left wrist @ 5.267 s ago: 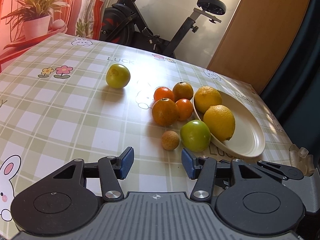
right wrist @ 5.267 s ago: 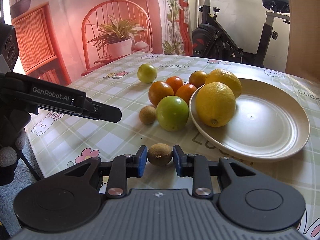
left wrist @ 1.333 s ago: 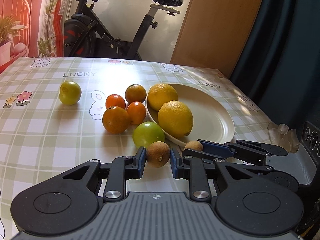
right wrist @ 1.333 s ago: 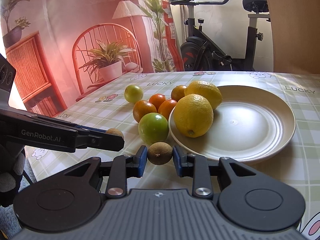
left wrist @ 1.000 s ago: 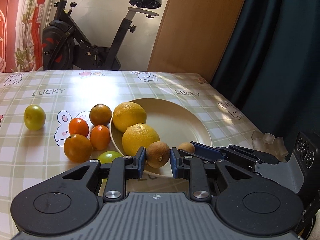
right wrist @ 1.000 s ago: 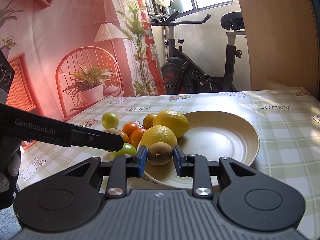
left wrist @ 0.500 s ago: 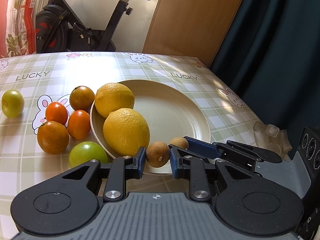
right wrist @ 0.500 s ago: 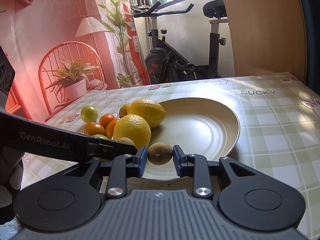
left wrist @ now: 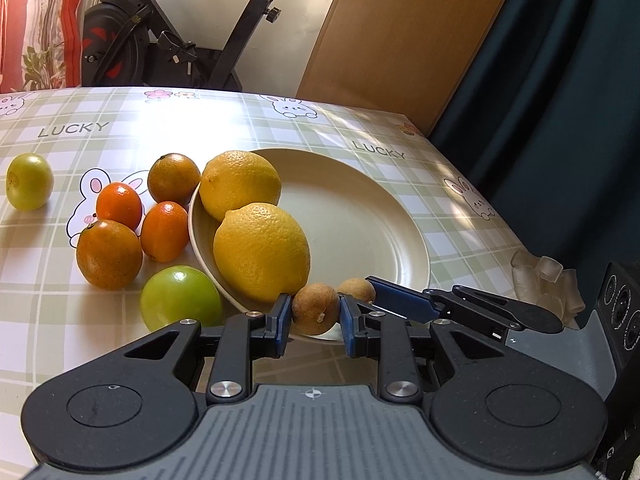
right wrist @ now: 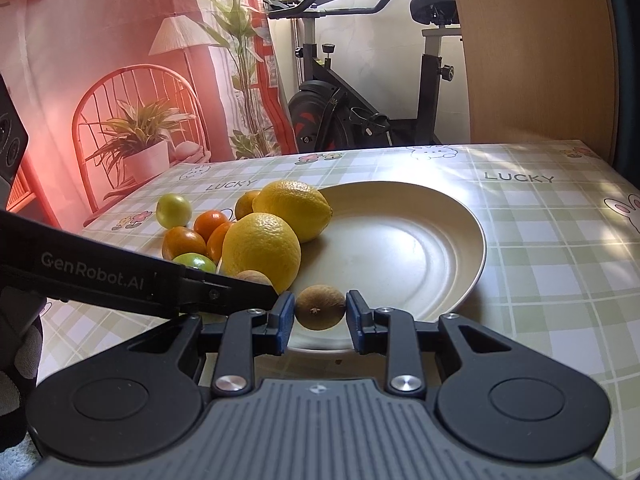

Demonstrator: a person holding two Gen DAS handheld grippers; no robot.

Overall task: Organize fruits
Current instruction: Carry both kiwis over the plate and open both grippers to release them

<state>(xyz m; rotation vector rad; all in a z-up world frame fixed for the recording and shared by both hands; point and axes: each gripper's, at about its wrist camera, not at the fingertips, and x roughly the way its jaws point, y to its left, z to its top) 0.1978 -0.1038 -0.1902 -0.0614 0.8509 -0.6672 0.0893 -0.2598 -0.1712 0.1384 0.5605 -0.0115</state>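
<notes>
My left gripper [left wrist: 314, 318] is shut on a small brown fruit [left wrist: 315, 309] and holds it over the near rim of the cream plate [left wrist: 360, 220]. My right gripper [right wrist: 319, 314] holds a second small brown fruit [right wrist: 320, 307] over the same rim; its pads look slightly apart from the fruit. That fruit also shows in the left wrist view [left wrist: 356, 289], just right of the first. Two lemons [left wrist: 261, 251] lie in the left part of the plate. The left gripper's finger [right wrist: 132, 276] crosses the right wrist view.
On the checked tablecloth left of the plate lie several oranges [left wrist: 109, 253], a green fruit [left wrist: 180, 298] close by and a yellow-green fruit [left wrist: 29, 181] farther left. Clear plastic pieces [left wrist: 544, 284] lie at the right table edge. An exercise bike [right wrist: 360, 92] stands behind.
Both grippers, each with its brown fruit, have moved from the table's near left toward the plate and now sit lower at its near rim, side by side.
</notes>
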